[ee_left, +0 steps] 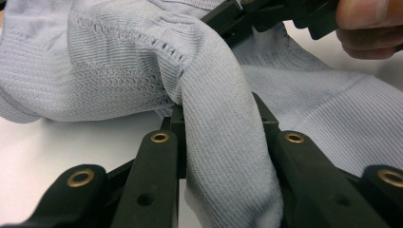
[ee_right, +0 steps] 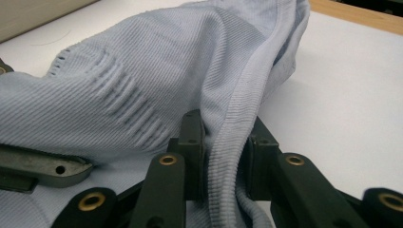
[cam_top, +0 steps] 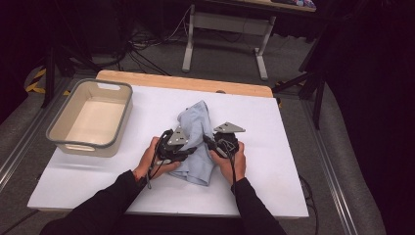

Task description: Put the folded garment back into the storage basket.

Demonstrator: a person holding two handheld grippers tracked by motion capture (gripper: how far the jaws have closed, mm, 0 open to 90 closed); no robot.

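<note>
My left claw (ee_left: 221, 128) is clamped on a thick fold of the pale blue knit garment (ee_left: 119, 71), the cloth bunched up between both jaws and draping down over them. My right claw (ee_right: 223, 142) pinches the same garment by its ribbed hem, the band running down between the two jaws with the pads pressed against it. Both claws are narrowed about as far as the cloth allows. Up close the fabric is a fine rib knit, light grey-blue, with a row of small openwork holes and a patch of slatted stitching near a seam. From the high view the garment (cam_top: 196, 142) lies crumpled in the middle of the white table (cam_top: 274, 161), a rumpled heap stretching away from me, with my left claw (cam_top: 183, 149) and right claw (cam_top: 215, 146) gripping its near end from either side. A beige plastic bin (cam_top: 90, 117) stands well apart at the table's far left.
</note>
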